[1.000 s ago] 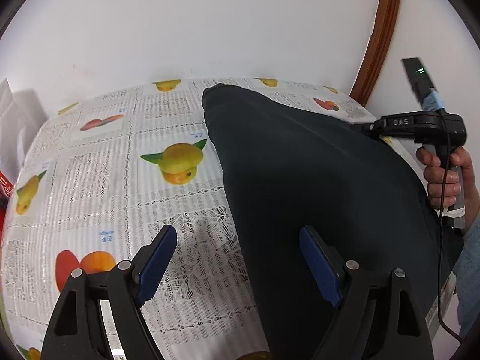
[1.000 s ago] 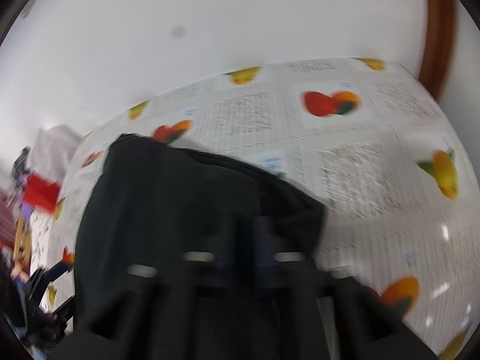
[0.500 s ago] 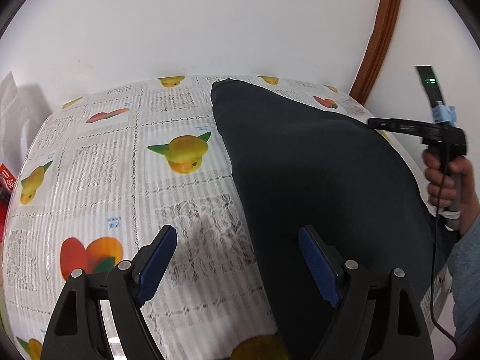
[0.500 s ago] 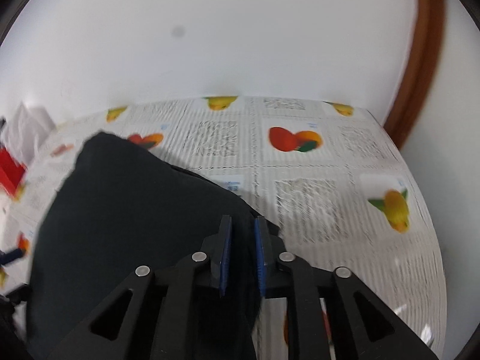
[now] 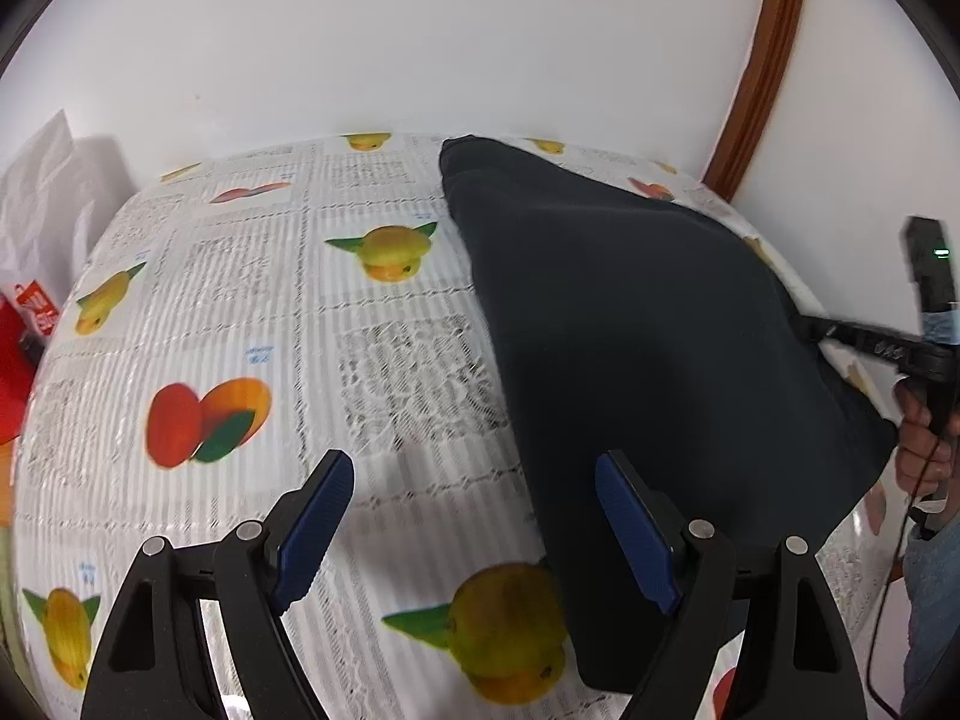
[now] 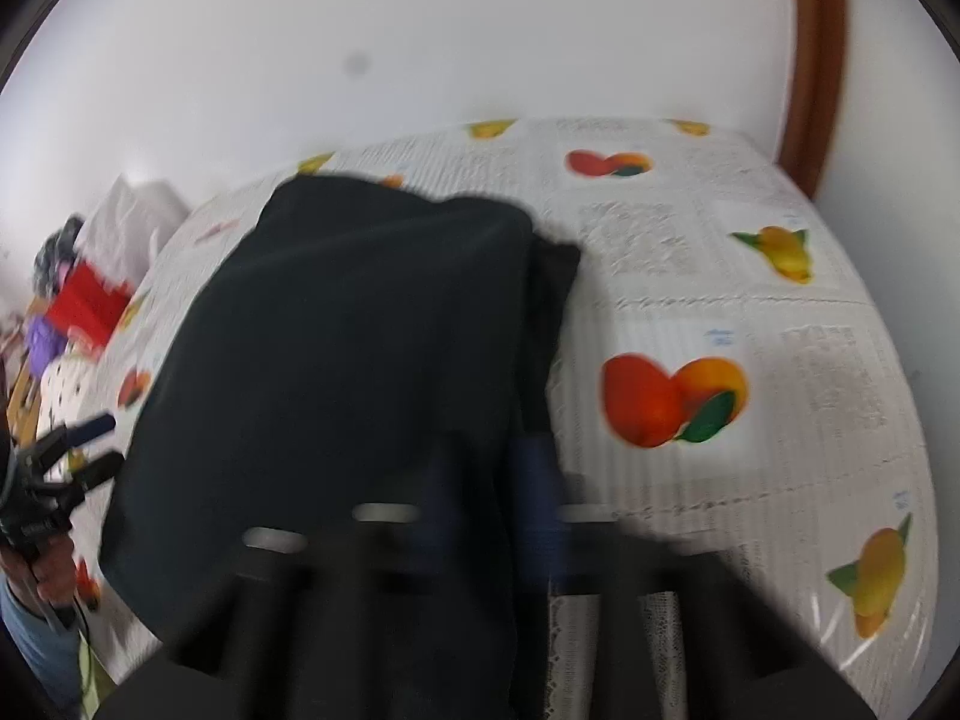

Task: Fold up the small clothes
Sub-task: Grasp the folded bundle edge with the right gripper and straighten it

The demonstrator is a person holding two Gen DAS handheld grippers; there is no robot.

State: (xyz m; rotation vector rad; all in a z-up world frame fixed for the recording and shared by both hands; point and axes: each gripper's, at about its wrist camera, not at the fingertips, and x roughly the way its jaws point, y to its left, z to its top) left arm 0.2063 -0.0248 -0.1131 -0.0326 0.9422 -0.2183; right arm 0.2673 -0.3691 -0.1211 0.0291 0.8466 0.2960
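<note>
Nearest the left wrist camera, the left gripper [image 5: 474, 528], a black two-finger tool with blue pads, stands with its jaws wide apart and nothing between them; one pad hangs over the bare cloth and the other over the near edge of the garment, neither seen to press on anything. Beneath it lies the tablecloth [image 5: 240, 312], a white lace-patterned plastic sheet printed with squares of oranges, peaches and yellow fruit, covering the whole table. On the right half of that cloth, as this view shows it, rests the dark navy folded garment [image 5: 630, 324], a broad flat piece of soft fabric lying on the table and stretching from the near edge almost to the far edge. At its right-hand border the right gripper [image 5: 807, 327], black and slender, meets the fabric with its jaws closed on the edge; a hand [image 5: 918, 438] with a light blue sleeve holds its handle, and a black cable hangs below. The right wrist view is blurred, yet it shows the blue pads close together with dark cloth between them, a second layer of the garment showing along its right side. Beyond the table on the left stand a red bag [image 5: 24, 348] and a white plastic bag [image 5: 54, 192]. Farthest back rise a plain white wall [image 5: 420, 48] and a brown wooden curved frame [image 5: 762, 66].
</note>
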